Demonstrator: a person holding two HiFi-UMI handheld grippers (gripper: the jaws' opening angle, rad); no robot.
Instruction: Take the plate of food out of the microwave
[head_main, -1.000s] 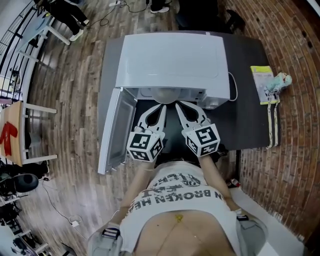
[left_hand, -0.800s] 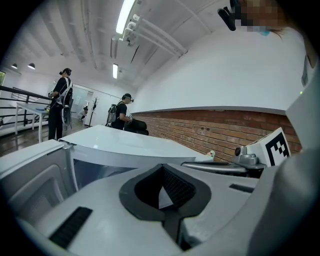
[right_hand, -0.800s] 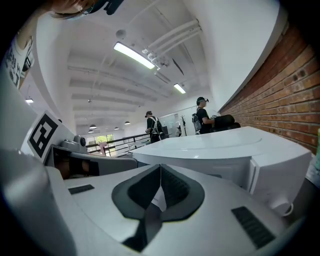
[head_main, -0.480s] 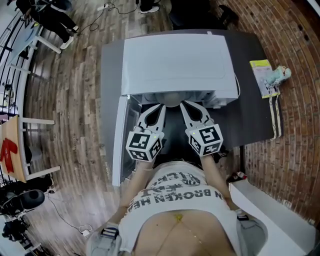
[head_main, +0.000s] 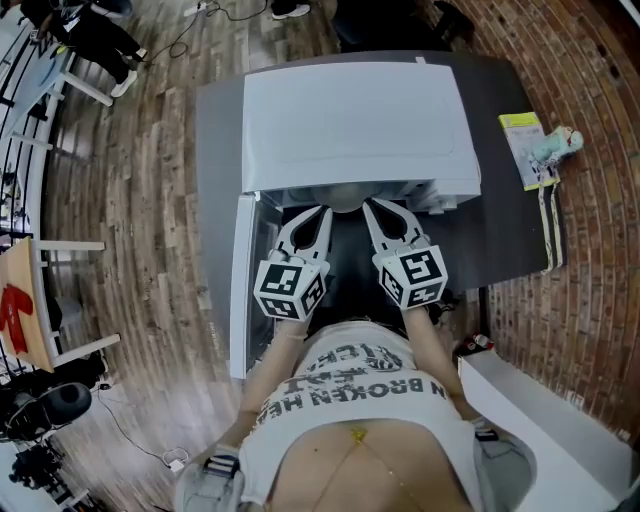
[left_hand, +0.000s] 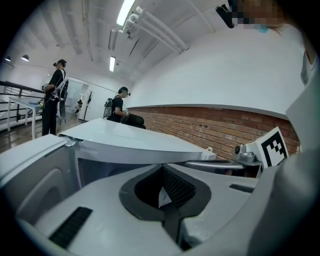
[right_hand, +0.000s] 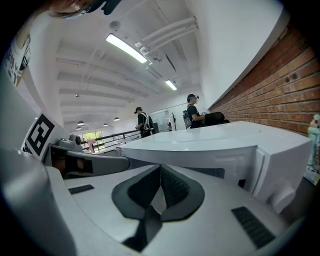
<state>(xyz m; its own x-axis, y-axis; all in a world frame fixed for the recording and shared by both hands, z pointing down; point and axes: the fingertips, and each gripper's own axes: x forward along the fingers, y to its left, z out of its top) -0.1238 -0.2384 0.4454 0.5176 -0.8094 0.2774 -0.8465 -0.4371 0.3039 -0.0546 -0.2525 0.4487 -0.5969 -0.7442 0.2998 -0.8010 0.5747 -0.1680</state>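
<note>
The door (head_main: 243, 285) is swung open, and the plate (head_main: 345, 197), a pale curve, sits at the mouth of the microwave (head_main: 350, 120), not out yet. The left gripper (head_main: 324, 211) and right gripper (head_main: 367, 204) flank it, jaws together on each. A pale sliver between the pads may be its rim, hard to say. Around them: dark table (head_main: 505, 225), wood floor (head_main: 140, 200), brick wall (head_main: 590, 220).
</note>
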